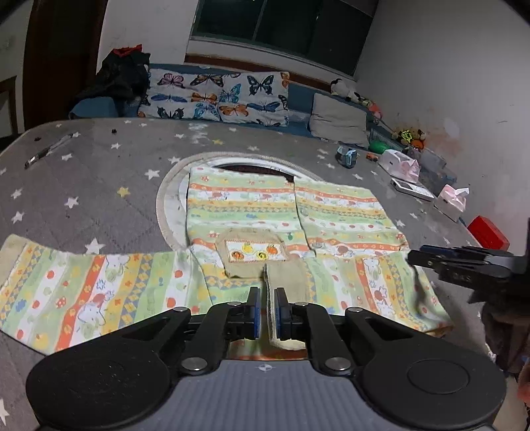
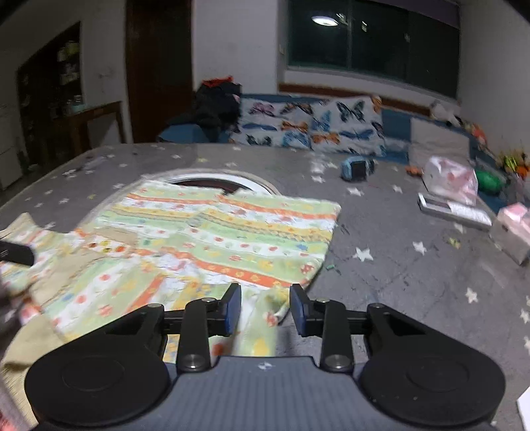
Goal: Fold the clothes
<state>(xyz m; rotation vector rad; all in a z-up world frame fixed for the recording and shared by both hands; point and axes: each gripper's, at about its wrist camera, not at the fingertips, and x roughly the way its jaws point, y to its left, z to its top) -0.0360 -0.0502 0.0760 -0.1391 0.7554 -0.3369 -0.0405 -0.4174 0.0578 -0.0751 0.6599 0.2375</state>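
The left gripper is seen nearest in its own view, its jaws pinched on a beige ribbed band, apparently a cuff or hem edge, of the patterned garment. The garment, a child's top striped in green, orange, yellow and white with a small fruit patch on its front, is spread flat on the grey star-printed desk. One sleeve is stretched out to the left of the left gripper, and the body is folded over itself beyond the patch.

To the right of the garment in the left wrist view, the right gripper is seen from the side. In its own view the right gripper has its jaws partly spread, with a fold of the garment's edge lying between the blue pads; whether the pads touch the cloth cannot be told, as the picture is blurred.

Beyond the garment a round white-rimmed opening in the desk is partly covered by the cloth. Further right of the garment lie a blue toy, a white box and pink tissue packs. Behind the desk a butterfly-print pillow and a heap of dark clothes are set against the wall under a window.
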